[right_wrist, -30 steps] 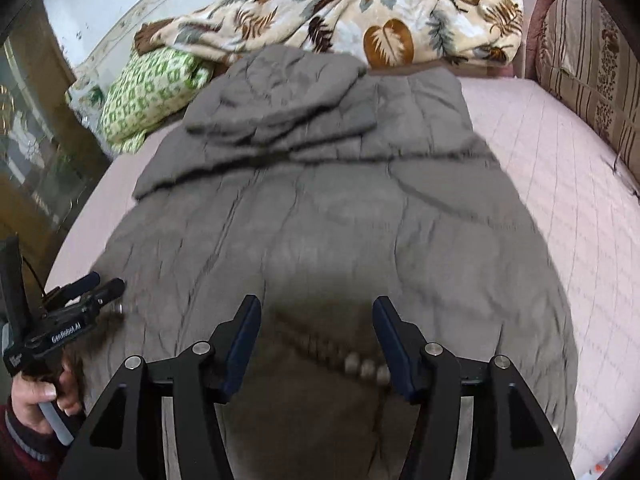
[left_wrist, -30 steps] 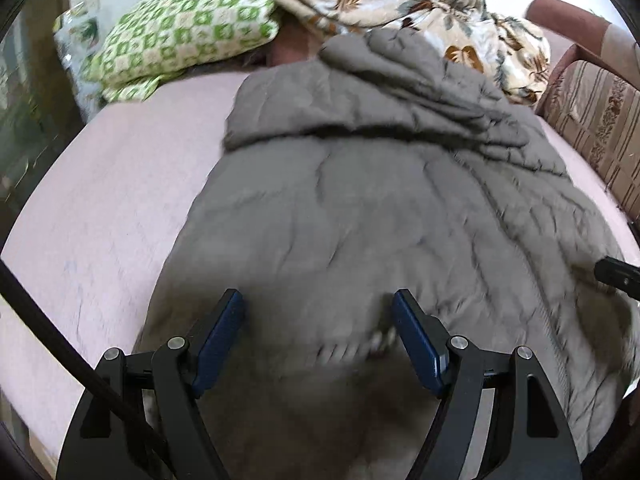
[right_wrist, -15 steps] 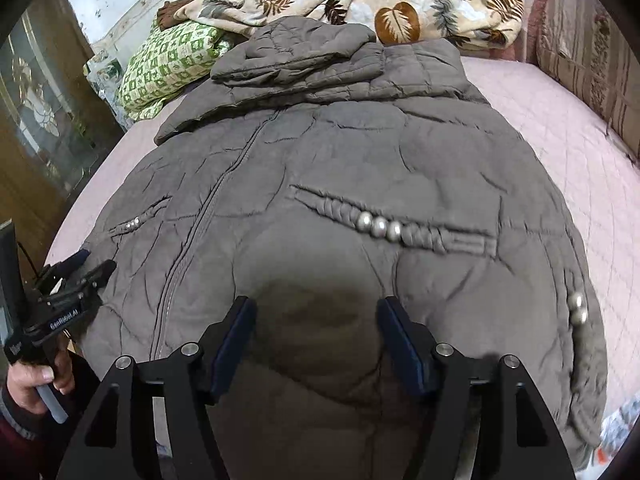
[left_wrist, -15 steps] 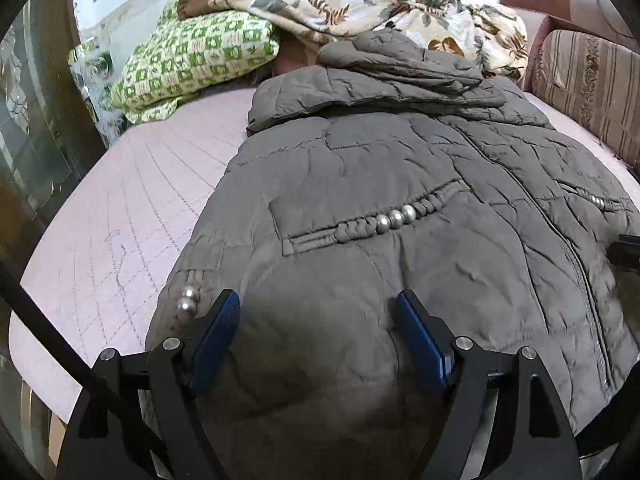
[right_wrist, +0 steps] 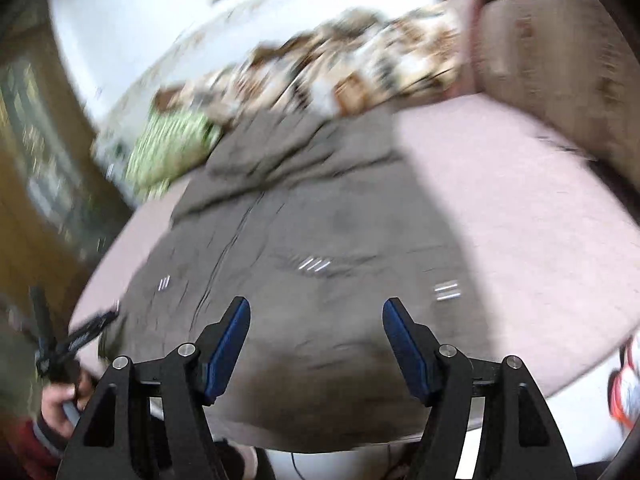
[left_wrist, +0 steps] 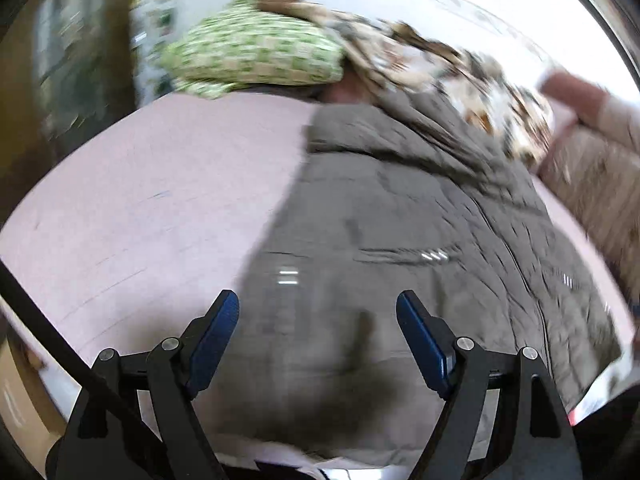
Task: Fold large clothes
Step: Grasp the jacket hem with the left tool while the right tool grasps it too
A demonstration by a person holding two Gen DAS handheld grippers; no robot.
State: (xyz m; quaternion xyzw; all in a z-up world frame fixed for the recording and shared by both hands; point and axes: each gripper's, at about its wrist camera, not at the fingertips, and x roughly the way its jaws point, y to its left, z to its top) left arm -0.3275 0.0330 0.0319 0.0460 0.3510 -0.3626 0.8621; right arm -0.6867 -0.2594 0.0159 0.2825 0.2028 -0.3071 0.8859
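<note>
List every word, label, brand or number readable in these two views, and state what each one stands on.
None can be read.
White lettering on the side of the left hand-held gripper, seen in the right wrist view: too blurred to read.
Grey puffer jacket: only shiny beads, no print visible.
Green patterned pillow and leaf-print blanket: pattern only, no text.

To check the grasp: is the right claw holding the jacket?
No, the right claw is open above the jacket, gripping nothing.
</note>
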